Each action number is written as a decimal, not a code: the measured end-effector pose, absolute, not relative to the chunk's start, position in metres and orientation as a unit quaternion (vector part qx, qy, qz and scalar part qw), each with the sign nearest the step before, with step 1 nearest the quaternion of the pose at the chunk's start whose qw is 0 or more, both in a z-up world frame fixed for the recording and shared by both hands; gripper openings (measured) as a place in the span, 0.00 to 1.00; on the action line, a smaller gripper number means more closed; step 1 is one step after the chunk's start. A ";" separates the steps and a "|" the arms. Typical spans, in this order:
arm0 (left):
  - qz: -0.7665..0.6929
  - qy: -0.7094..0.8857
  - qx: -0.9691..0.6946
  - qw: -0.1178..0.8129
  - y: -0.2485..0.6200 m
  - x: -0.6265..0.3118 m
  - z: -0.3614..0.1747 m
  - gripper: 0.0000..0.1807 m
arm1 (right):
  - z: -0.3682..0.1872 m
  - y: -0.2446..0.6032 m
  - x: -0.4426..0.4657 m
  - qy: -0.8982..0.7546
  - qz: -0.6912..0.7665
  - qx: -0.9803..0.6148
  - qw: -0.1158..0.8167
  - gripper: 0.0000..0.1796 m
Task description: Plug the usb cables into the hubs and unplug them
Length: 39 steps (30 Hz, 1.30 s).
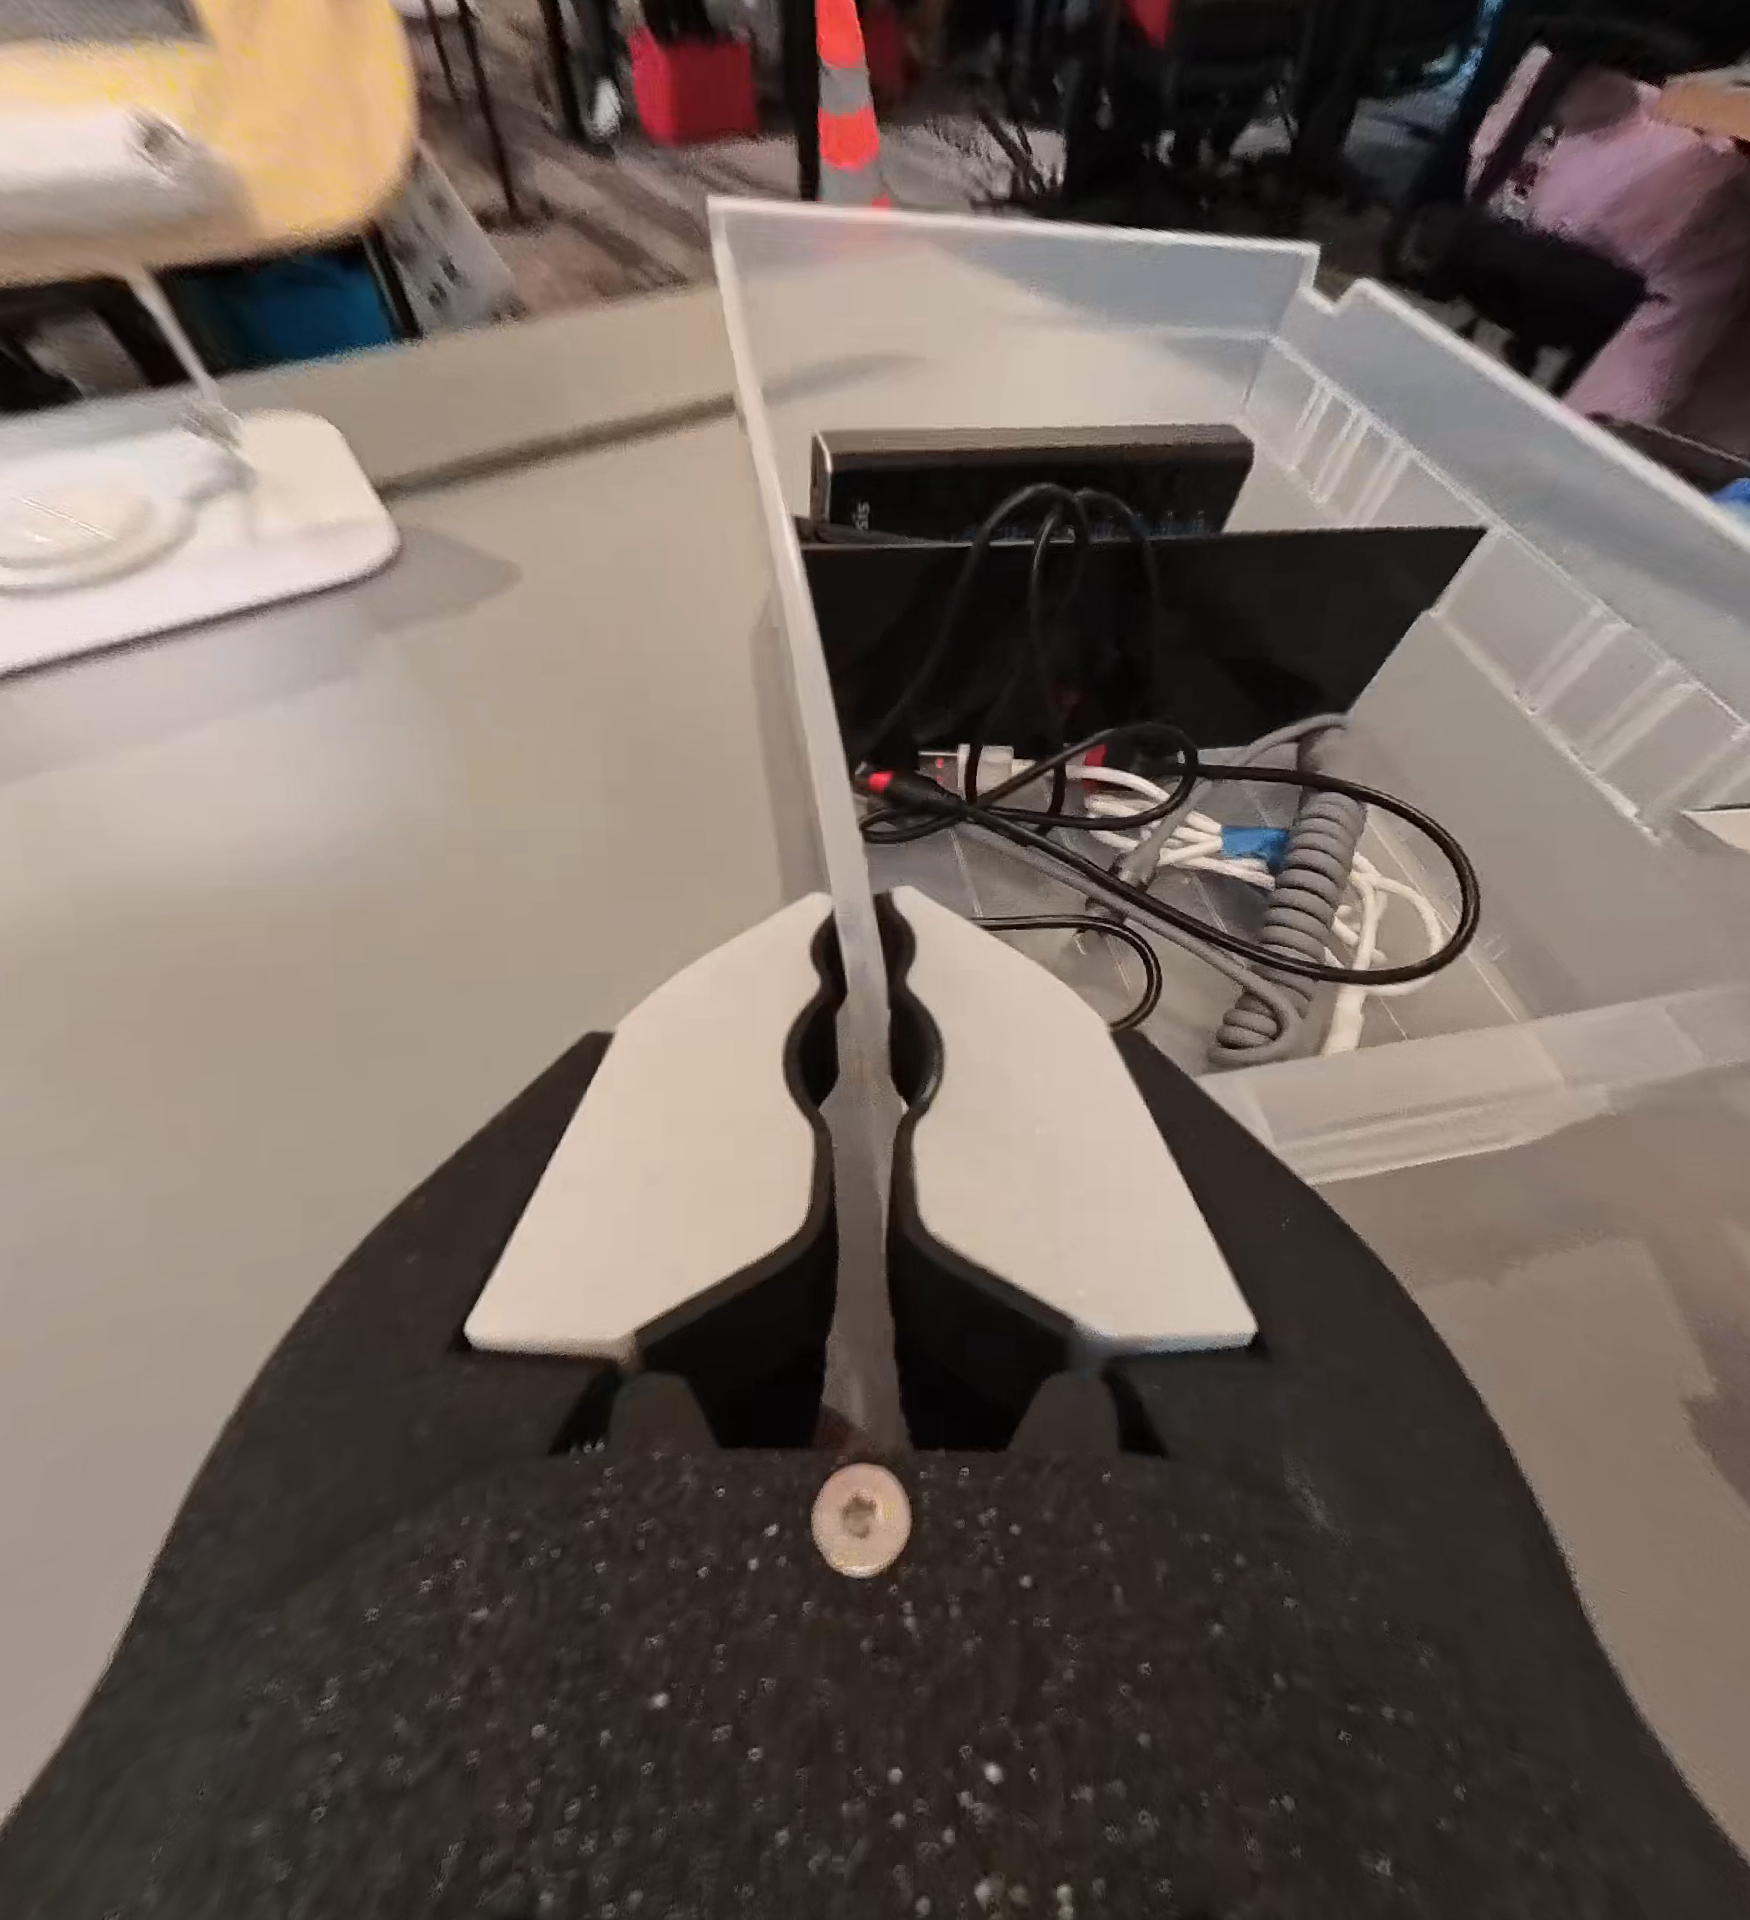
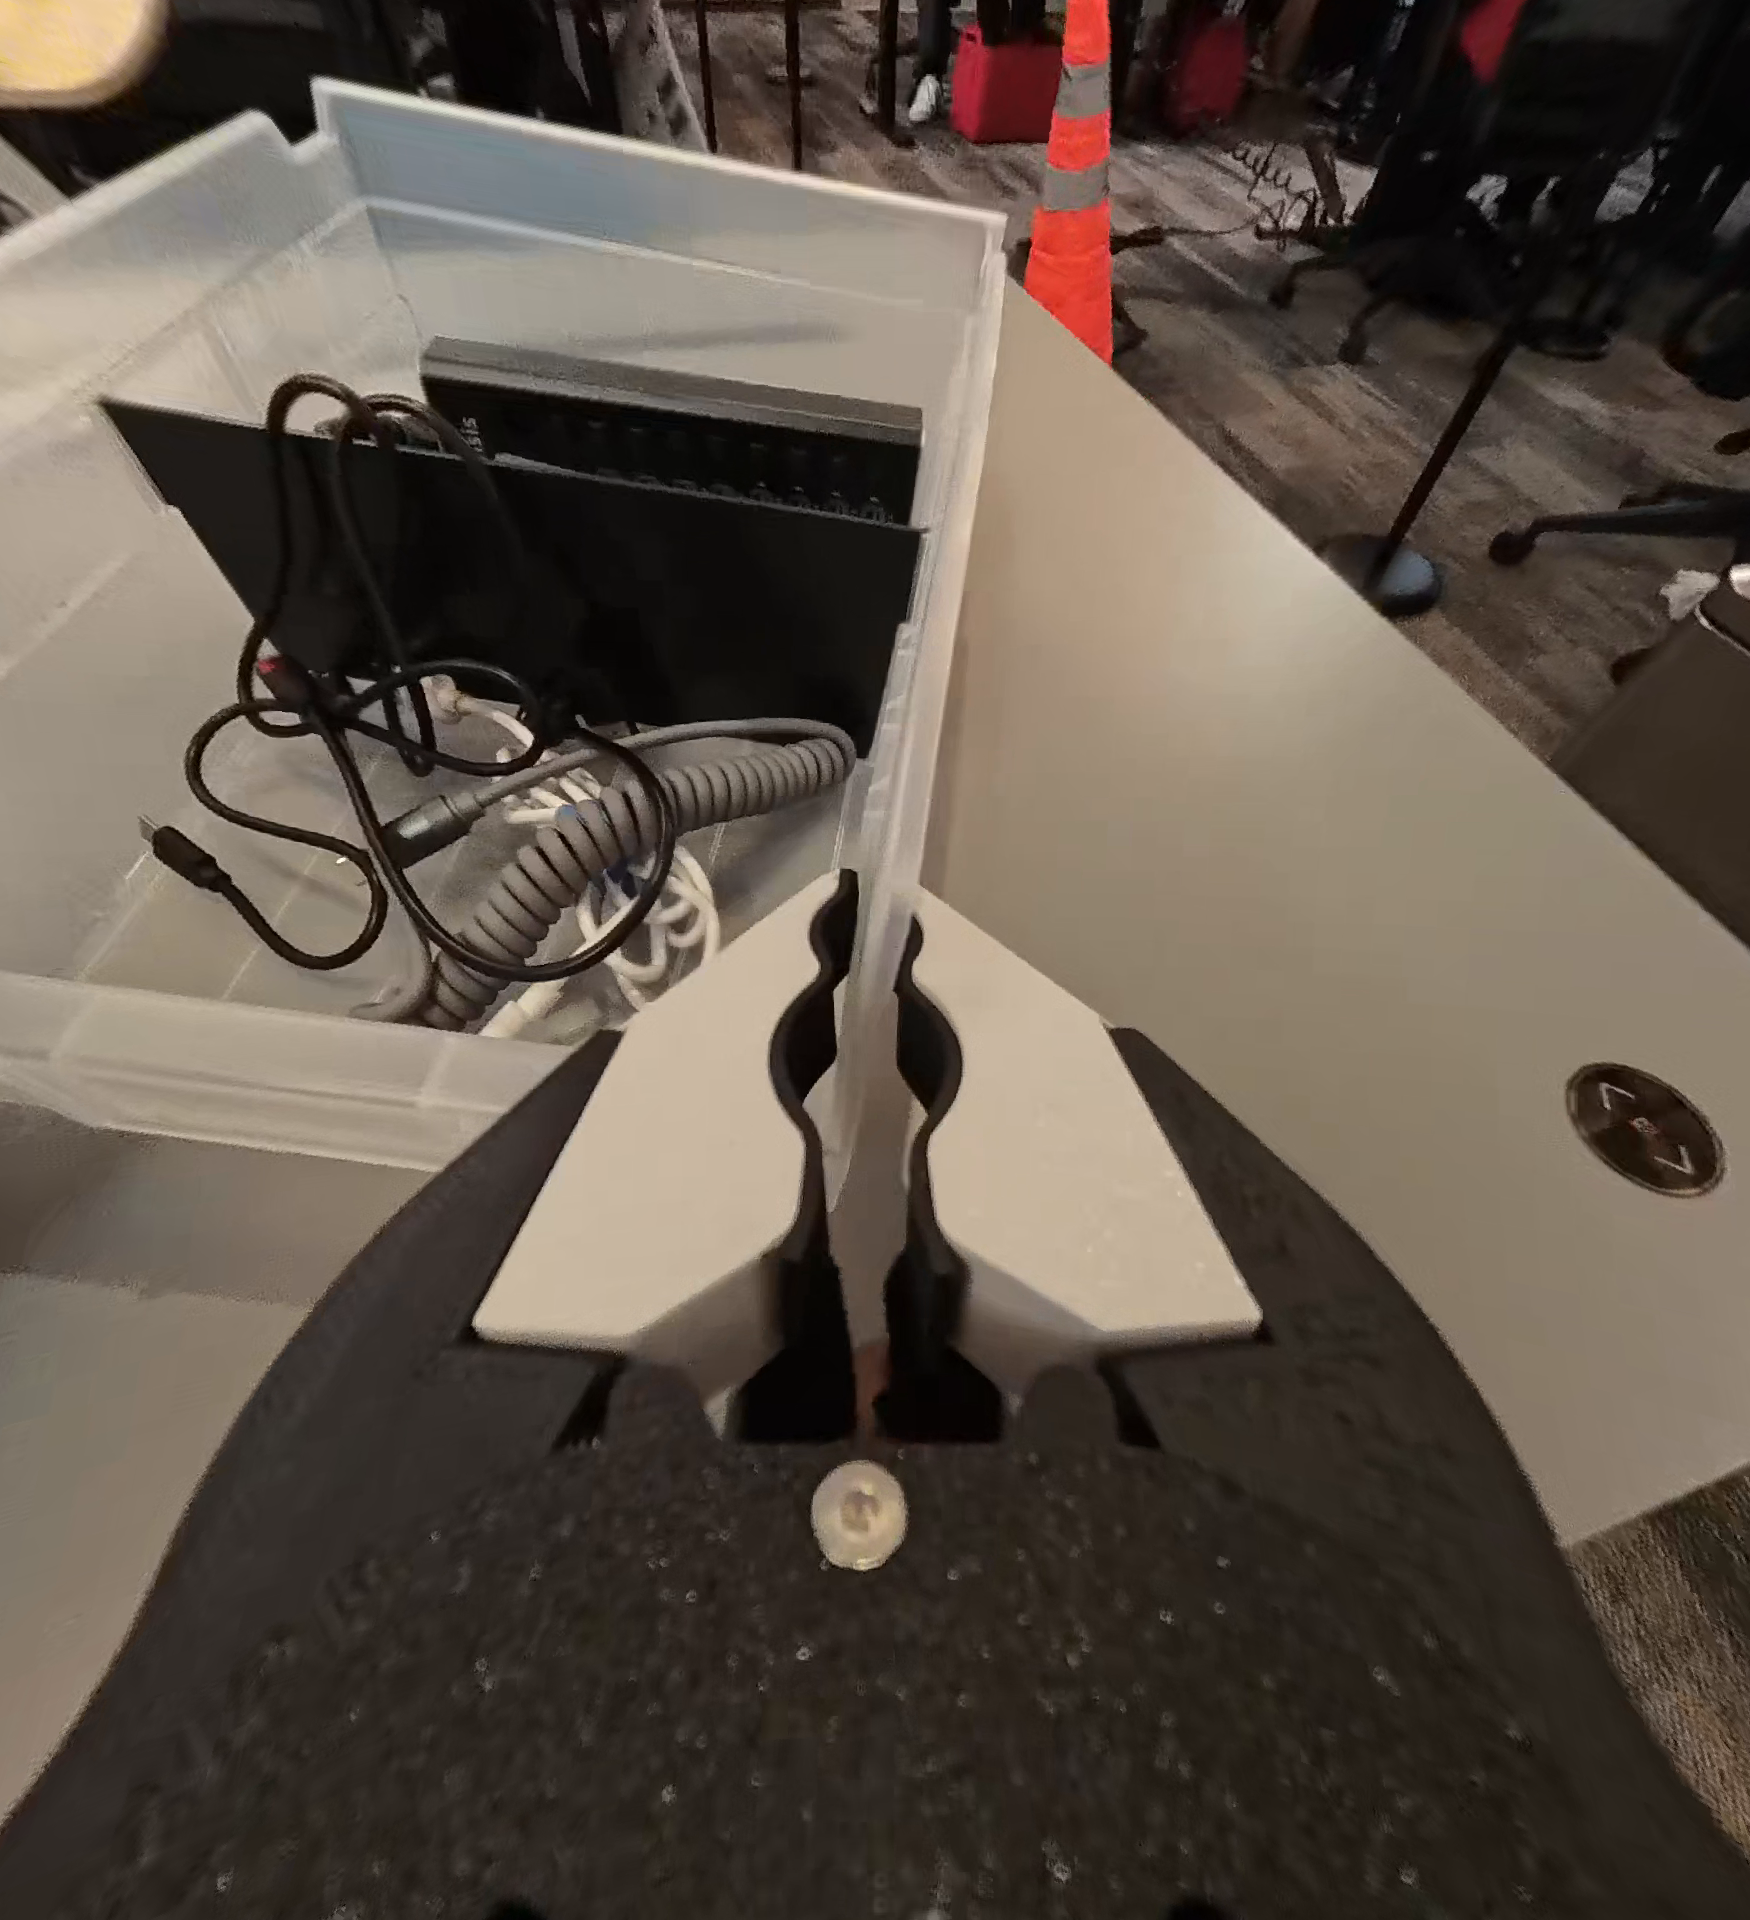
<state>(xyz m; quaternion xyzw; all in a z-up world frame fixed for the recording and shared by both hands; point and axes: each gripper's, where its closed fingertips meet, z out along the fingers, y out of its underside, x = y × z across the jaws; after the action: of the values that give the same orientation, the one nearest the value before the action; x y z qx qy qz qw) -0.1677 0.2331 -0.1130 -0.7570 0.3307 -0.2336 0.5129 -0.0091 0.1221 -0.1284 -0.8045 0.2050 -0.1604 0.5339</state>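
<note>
A clear plastic bin (image 1: 1058, 270) stands on the grey table. Inside it, a black USB hub (image 1: 1027, 473) leans behind a black divider panel (image 1: 1162, 623). In front of the divider lie a tangle of black cables (image 1: 1370, 821), a white cable (image 1: 1203, 842) and a grey coiled cable (image 1: 1307, 883). My left gripper (image 1: 855, 914) is shut on the bin's left wall (image 1: 788, 520). My right gripper (image 2: 876, 904) is shut on the bin's right wall (image 2: 954, 520). The right wrist view also shows the hub (image 2: 684, 416) and the coiled cable (image 2: 580, 842).
A white stand base (image 1: 123, 540) sits on the table to the left, under a blurred yellow shape (image 1: 175, 104). A round black grommet (image 2: 1645, 1130) is set in the table (image 2: 1266, 831) at right. An orange cone (image 2: 1079, 177) and chairs stand beyond. The tips of one gripper are about 20 cm away from the tips of the other. The round black grommet (image 2: 1645, 1130) is about 20 cm from my right fingertips.
</note>
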 end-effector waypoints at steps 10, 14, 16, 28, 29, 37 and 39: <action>-0.137 0.219 -0.775 0.577 0.256 -0.375 -0.093 0.02 | -0.105 0.198 -0.189 0.045 -0.088 -0.798 0.595 0.02; -0.127 0.190 -0.803 0.551 0.280 -0.430 -0.106 0.02 | -0.114 0.241 -0.241 0.022 -0.052 -0.823 0.565 0.02; -0.124 0.192 -0.815 0.532 0.296 -0.440 -0.117 0.03 | -0.123 0.258 -0.251 0.029 -0.047 -0.833 0.551 0.01; -0.286 0.119 -0.778 0.546 0.236 -0.545 -0.060 0.19 | -0.130 0.208 -0.256 -0.094 0.056 -0.851 0.514 0.13; -0.268 0.095 -0.793 0.539 0.240 -0.579 -0.066 0.22 | -0.137 0.196 -0.256 -0.103 0.066 -0.862 0.492 0.13; -0.130 0.079 -0.861 0.486 0.352 -0.710 -0.108 0.29 | -0.153 0.155 -0.363 -0.262 0.228 -0.849 0.398 0.14; -0.140 0.056 -0.871 0.467 0.380 -0.718 -0.112 0.24 | -0.147 0.157 -0.390 -0.298 0.221 -0.835 0.406 0.14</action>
<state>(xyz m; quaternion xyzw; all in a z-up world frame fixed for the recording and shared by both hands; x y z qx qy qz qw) -0.7182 0.3798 -0.1124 -0.8714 0.0564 -0.1396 0.4669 -0.3900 0.1574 -0.1468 -0.8349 -0.2982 0.2210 0.4064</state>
